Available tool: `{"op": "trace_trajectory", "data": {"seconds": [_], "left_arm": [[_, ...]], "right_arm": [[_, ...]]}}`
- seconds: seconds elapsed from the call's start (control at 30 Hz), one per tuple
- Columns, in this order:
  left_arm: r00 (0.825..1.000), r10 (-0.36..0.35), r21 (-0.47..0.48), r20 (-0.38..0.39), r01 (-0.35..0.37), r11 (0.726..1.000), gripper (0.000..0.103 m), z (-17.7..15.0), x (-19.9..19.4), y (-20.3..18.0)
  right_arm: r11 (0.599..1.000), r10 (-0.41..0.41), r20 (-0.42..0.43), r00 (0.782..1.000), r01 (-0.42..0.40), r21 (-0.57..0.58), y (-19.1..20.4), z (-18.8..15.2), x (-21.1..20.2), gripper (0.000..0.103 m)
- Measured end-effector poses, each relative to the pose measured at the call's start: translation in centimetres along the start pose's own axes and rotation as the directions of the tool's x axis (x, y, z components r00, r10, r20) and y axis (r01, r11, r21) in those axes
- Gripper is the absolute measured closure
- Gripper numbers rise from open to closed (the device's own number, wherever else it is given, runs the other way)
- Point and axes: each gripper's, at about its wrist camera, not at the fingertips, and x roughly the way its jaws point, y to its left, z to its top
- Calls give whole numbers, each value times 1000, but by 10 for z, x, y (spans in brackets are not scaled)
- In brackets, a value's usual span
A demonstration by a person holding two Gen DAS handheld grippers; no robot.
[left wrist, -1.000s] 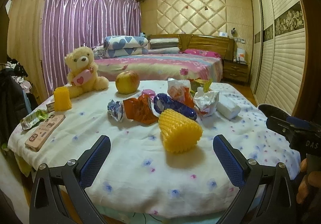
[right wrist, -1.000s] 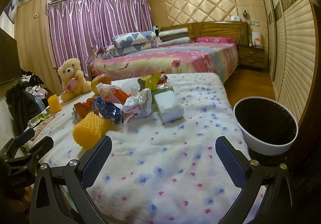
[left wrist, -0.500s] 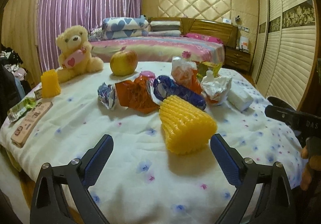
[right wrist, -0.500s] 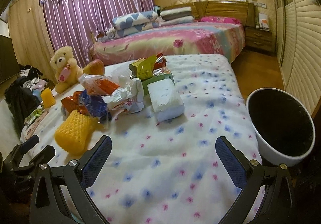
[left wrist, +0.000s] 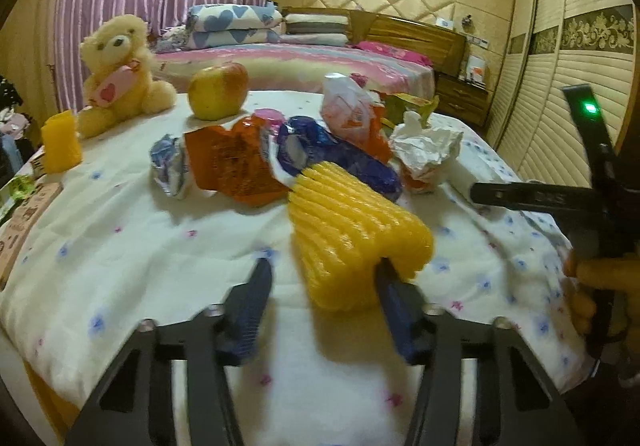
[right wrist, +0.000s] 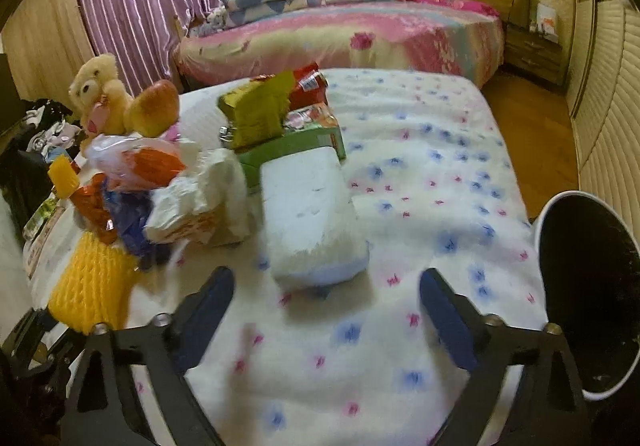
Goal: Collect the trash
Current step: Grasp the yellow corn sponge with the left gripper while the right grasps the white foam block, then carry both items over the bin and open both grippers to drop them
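Well, the biggest thing before me is the desk (right wrist: 420,174), draped in a white cloth with blue and pink flowers, and beside its right edge stands the white trash bin (right wrist: 592,286) with a black inside. Past the desk lies a bed (left wrist: 296,62) with a pink cover.

On the cloth sits a heap of trash — a white foam block (right wrist: 312,222), a yellow foam fruit net (left wrist: 352,230), an orange wrapper (left wrist: 232,162), a blue wrapper (left wrist: 332,154) and a crumpled white tissue (left wrist: 424,146). Behind the heap are a teddy bear (left wrist: 116,74) and an apple (left wrist: 218,90).

My left tool (left wrist: 320,282) has just been closing. Its right finger presses into the near end of the fruit net, while the left finger stands apart from it on bare cloth, so the net is not yet pinched.

My right tool (right wrist: 324,298) has also been closing, but its jaws stand wide, just short of the foam block — nothing is between them.
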Motion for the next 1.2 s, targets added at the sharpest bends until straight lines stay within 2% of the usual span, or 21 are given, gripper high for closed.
{"op": "trace_trajectory", "data": {"seconds": [0.03,0.07,0.17,0.47,0.83,1.2], "left_arm": [[1000,-8,2,-3,8,1000,71,0,1,0],[1000,-18,6,-5,18,1000,75,0,2,-1],[1000,-22,28,8,22,999,85,1,0,-4],[995,-104,98,11,102,990,89,-1,-7,-32],[982,-185,151,-31,188,970,90,6,4,-69],[967,-247,240,-58,254,937,90,23,23,-104]], "right_arm": [[1000,5,-10,1000,-5,5,-2,1,3,23],[1000,9,-17,1000,-9,10,-4,2,6,31],[1000,25,-1,1000,-25,17,-6,2,4,58],[993,67,40,997,-71,97,-23,-17,-21,59],[978,7,79,997,-24,207,-72,-51,-66,59],[959,-67,97,993,37,281,-112,-74,-96,59]]}}
